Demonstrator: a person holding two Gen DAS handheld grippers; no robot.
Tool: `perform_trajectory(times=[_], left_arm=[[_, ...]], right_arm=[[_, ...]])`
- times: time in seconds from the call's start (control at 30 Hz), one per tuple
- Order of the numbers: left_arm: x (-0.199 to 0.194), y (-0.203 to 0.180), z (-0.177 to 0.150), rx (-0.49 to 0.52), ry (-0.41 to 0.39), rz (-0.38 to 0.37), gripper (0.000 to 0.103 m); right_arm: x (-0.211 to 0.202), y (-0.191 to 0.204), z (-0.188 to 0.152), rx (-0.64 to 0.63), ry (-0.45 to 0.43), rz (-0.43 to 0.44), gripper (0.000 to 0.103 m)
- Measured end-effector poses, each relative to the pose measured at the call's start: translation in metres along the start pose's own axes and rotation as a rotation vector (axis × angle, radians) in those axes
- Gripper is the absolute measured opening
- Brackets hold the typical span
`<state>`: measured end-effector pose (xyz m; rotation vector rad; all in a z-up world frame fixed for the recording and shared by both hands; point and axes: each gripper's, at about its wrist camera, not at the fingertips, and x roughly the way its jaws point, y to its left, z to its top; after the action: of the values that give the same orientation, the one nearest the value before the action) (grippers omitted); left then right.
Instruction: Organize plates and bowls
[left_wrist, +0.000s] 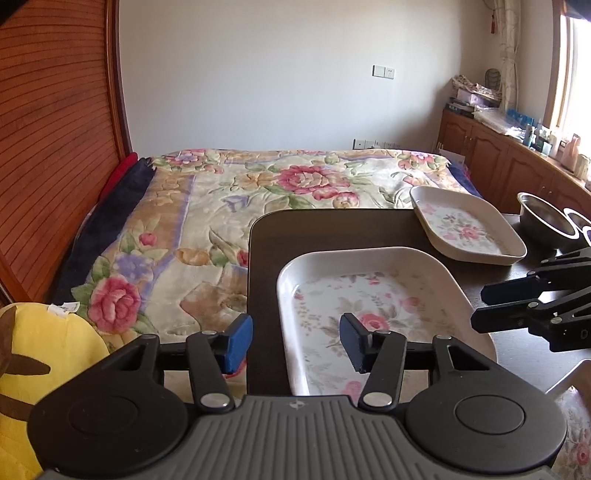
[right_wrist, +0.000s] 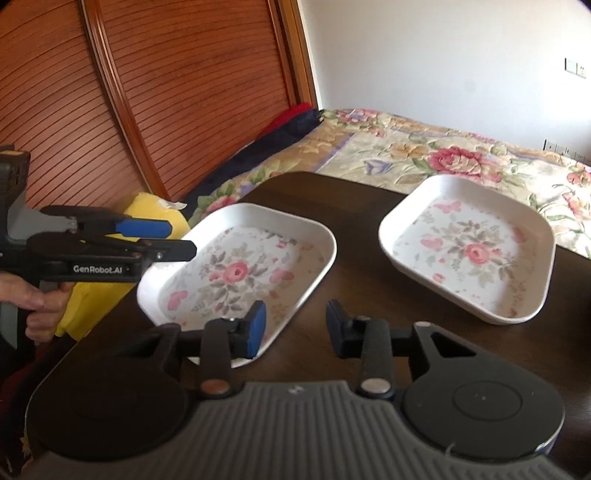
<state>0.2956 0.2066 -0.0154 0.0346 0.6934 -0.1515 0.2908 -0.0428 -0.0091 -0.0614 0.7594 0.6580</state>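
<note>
Two white rectangular plates with a pink floral print lie on the dark table (right_wrist: 354, 236). The near plate (left_wrist: 369, 306) (right_wrist: 240, 273) sits by the table's left edge, the far plate (left_wrist: 465, 225) (right_wrist: 469, 251) behind it to the right. My left gripper (left_wrist: 297, 343) (right_wrist: 173, 240) is open, with the near plate's left rim between its blue-padded fingers. My right gripper (right_wrist: 295, 328) (left_wrist: 480, 306) is open and empty; its left finger overlaps the near plate's front right rim and its right finger is over bare table. A hand (right_wrist: 33, 299) holds the left gripper.
A steel bowl (left_wrist: 546, 218) and white-rimmed bowls (left_wrist: 580, 221) stand at the table's far right. A bed with a floral blanket (left_wrist: 258, 184) borders the table. A yellow plush toy (left_wrist: 44, 354) lies at the left, by wooden slatted doors (right_wrist: 166, 92). Wooden cabinets (left_wrist: 498, 158) line the right wall.
</note>
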Motion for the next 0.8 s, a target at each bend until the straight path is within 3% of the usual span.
perform_trajectory(times=[0.47, 0.7, 0.8], left_arm=[[0.011, 0.005, -0.003, -0.020, 0.022, -0.013, 0.046], [0.014, 0.007, -0.004, -0.030, 0.028, -0.015, 0.032], [0.015, 0.007, -0.006, -0.033, 0.031, -0.015, 0.031]], right_arm=[[0.020, -0.002, 0.004, 0.012, 0.048, 0.030, 0.028], [0.021, -0.003, 0.005, 0.014, 0.047, 0.030, 0.026], [0.023, -0.003, 0.006, 0.014, 0.047, 0.030, 0.023]])
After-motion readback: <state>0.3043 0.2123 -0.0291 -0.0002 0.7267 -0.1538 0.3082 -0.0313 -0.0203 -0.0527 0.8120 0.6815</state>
